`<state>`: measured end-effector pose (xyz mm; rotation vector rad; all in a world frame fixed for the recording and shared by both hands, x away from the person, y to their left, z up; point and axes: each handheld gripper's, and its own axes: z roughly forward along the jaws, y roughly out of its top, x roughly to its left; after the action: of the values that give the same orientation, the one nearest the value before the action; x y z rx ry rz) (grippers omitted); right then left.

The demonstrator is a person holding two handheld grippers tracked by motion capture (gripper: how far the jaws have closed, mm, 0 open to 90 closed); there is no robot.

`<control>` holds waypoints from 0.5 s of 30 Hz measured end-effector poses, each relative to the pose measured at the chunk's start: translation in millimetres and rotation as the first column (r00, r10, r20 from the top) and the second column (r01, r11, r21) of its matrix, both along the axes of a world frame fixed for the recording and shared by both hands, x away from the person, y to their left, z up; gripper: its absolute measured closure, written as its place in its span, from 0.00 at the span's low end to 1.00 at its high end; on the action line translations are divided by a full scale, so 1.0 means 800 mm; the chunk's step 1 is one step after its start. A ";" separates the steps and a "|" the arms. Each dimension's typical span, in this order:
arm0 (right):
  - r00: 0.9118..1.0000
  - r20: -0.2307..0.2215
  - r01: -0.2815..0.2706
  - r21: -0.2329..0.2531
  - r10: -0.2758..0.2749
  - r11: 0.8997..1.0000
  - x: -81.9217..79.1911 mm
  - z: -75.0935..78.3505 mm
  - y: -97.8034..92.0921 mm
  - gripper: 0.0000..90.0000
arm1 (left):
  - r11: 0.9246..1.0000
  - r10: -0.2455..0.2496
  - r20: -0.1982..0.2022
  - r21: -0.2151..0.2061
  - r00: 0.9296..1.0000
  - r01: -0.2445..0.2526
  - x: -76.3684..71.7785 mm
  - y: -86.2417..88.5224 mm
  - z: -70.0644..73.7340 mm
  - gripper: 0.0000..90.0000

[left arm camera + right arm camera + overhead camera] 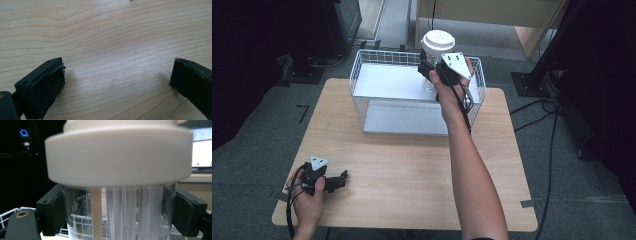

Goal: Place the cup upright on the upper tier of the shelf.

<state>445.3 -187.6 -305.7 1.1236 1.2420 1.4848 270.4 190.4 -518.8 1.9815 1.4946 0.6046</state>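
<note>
A light wooden table [412, 165] is seen in the high view, with a white wire basket [362, 85] standing at its far edge. Above the basket's right half, a clear jar [430, 82] with a white lid [438, 41] is held clear of the basket floor by the right gripper [430, 70]. The jar is upright, its long axis vertical and the lid uppermost.

In the right gripper view, details hidden from above are shown: the jaws are closed against the transparent wall just below the lid [120, 155], and a cream rod [96, 215] and clear ribs are visible inside. Faint printing on the wall [77, 203] is too blurred to be read.

The left gripper [343, 177] is held by a hand [309, 200] at the near left corner. In the left gripper view, its jaws are set wide apart over bare wood [112, 37].
</note>
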 end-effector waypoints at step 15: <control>0.995 -0.079 -0.051 0.032 0.053 0.998 -0.017 -0.017 -0.019 0.00 | 1.000 0.000 0.000 0.000 1.000 0.000 0.000 0.000 0.000 0.00</control>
<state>431.7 -202.7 -319.6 1.1881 1.3166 1.5145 270.4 190.3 -518.9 1.9813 1.4948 0.6053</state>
